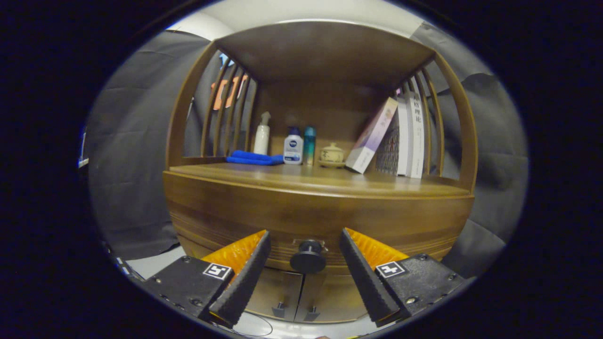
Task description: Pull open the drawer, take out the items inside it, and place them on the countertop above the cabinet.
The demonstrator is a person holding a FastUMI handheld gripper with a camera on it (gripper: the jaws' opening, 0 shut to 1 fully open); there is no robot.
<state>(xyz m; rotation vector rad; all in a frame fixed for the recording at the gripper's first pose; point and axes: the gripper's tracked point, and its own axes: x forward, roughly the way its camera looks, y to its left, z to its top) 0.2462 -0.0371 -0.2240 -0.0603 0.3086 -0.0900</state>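
With its two fingers spread wide and holding nothing, the gripper (305, 263) is lined up on the dark round knob (308, 256), which sits between the fingers and appears a little beyond their tips, not yet touched. That knob stands out from the front of the wooden drawer (311, 221), which is shut, so whatever lies inside is hidden and cannot be judged for weight or fragility. I judge the knob to be hard, smooth and rigid, the one sensible place to take hold, with a finger on each side of it; a drawer of this timber will probably slide stiffly and want a straight, level pull. Below the drawer are two cabinet doors (301, 296) with small handles, near the fingers and to be kept away from. Room for drawing back toward the camera looks open. Just above the drawer front runs the countertop (264, 176), its front strip bare and good for setting things down, while further back stand a folded blue cloth (253, 157), several bottles (293, 146), a small lidded pot (331, 154) and leaning books (400, 136), with slatted side rails closing in both ends
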